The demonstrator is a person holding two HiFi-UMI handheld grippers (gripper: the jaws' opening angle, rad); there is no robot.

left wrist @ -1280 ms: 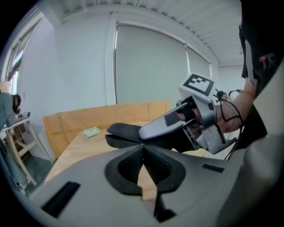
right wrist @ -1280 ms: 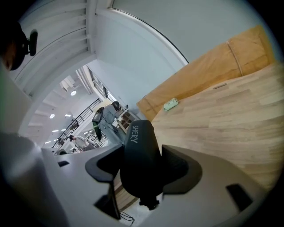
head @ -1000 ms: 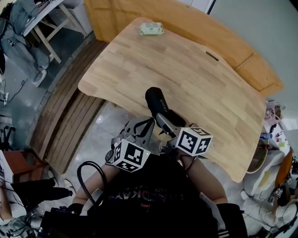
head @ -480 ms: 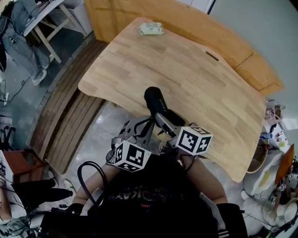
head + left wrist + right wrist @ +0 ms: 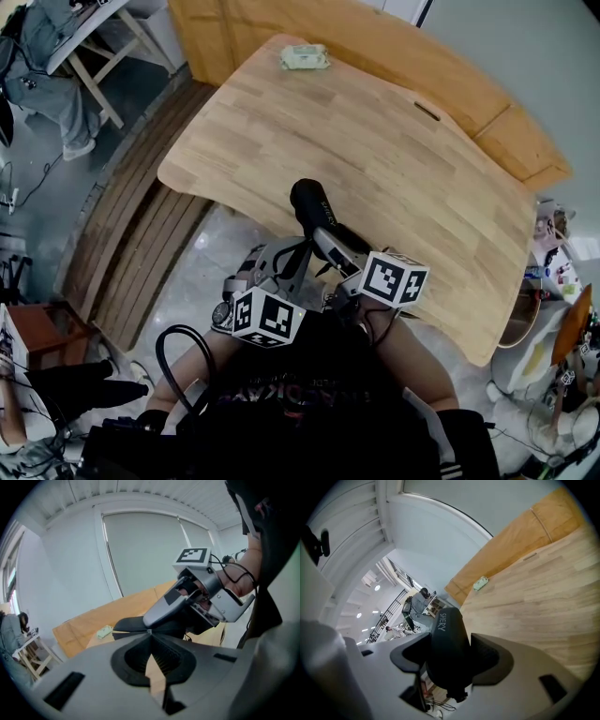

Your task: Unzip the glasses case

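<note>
While the left gripper [image 5: 150,631] is clamped all the way shut, its two tips meet right against the edge of the black glasses case [image 5: 443,620]. There's a silvery bit [image 5: 149,631] sitting exactly at that spot, way too small for me to say whether it's the zipper pull. The case itself isn't lying on anything. It's held up in the air in front of the person, over the near edge of the wooden table [image 5: 394,131], with its rounded end pointing out toward the tabletop and the white "SHERY" print facing up. To the right of that, the right gripper [image 5: 451,638] has the case's near half squeezed between its dark pads, jaws standing wide around the body, so that one's doing the holding. Both grippers sit close together, nearly touching, right by the person's chest. Way off at the table's far end there's a small green packet [image 5: 305,58], well apart from all this.
</note>
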